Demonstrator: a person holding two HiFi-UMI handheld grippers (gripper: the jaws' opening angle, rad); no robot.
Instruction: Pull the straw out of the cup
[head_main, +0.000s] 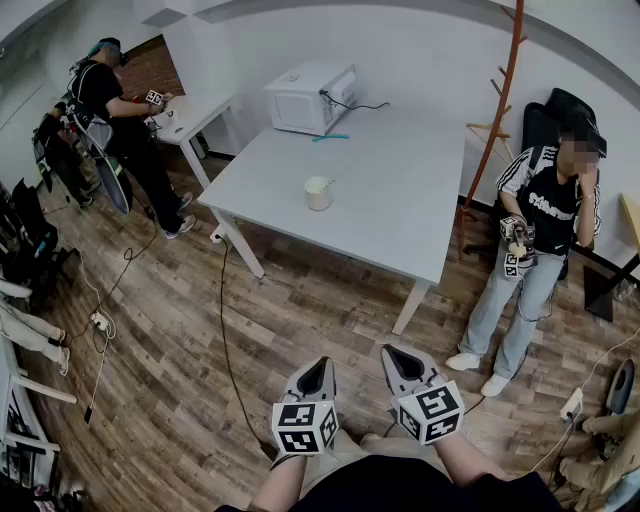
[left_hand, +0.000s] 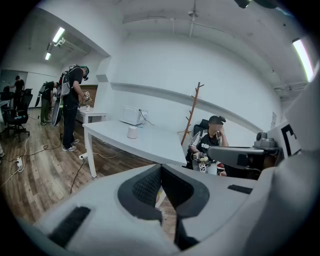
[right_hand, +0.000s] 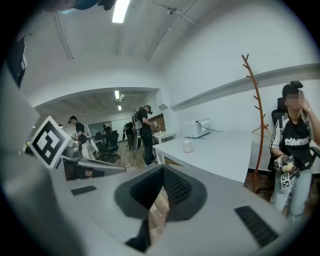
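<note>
A pale cup (head_main: 318, 193) with a short straw (head_main: 329, 183) leaning out of it stands near the front left of the white table (head_main: 400, 210). The left gripper view shows the cup (left_hand: 132, 132) far off on the table, and so does the right gripper view, cup (right_hand: 188, 146). My left gripper (head_main: 321, 364) and right gripper (head_main: 393, 352) hang side by side over the wooden floor, well short of the table. Both are shut with nothing between the jaws. In each gripper view the dark pads (left_hand: 150, 186) (right_hand: 177, 189) meet at the tips.
A microwave (head_main: 310, 97) and a teal item (head_main: 330, 137) sit at the table's far end. One person (head_main: 545, 215) holding grippers is at the right, by a wooden coat rack (head_main: 505, 80). Another person (head_main: 115, 100) works at a second table (head_main: 195, 113). Cables (head_main: 225, 330) trail across the floor.
</note>
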